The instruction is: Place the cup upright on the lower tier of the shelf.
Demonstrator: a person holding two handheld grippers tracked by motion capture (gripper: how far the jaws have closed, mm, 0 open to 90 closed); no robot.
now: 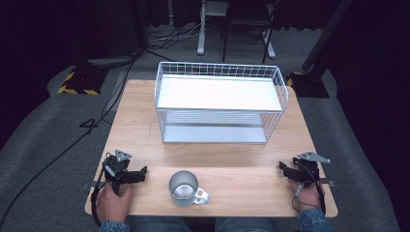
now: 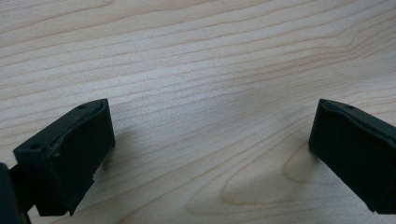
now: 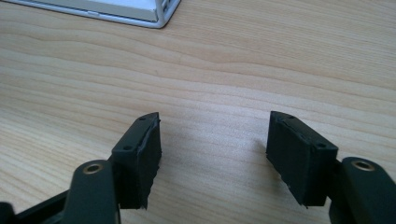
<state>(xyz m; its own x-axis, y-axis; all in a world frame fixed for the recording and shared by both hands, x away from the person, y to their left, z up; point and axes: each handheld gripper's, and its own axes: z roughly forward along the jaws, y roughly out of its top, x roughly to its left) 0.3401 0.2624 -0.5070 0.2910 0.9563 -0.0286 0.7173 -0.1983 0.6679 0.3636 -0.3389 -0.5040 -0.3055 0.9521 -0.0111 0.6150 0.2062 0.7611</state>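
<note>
Metal mug [image 1: 184,188] is placed near the counter's [image 1: 227,159] near edge, between the left claw [image 1: 138,175] and right claw [image 1: 284,168]; both are spread, nothing gripped.

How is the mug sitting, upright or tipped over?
Upright. The mug stands on the table with its round mouth facing up and its handle sticking out sideways.
</note>
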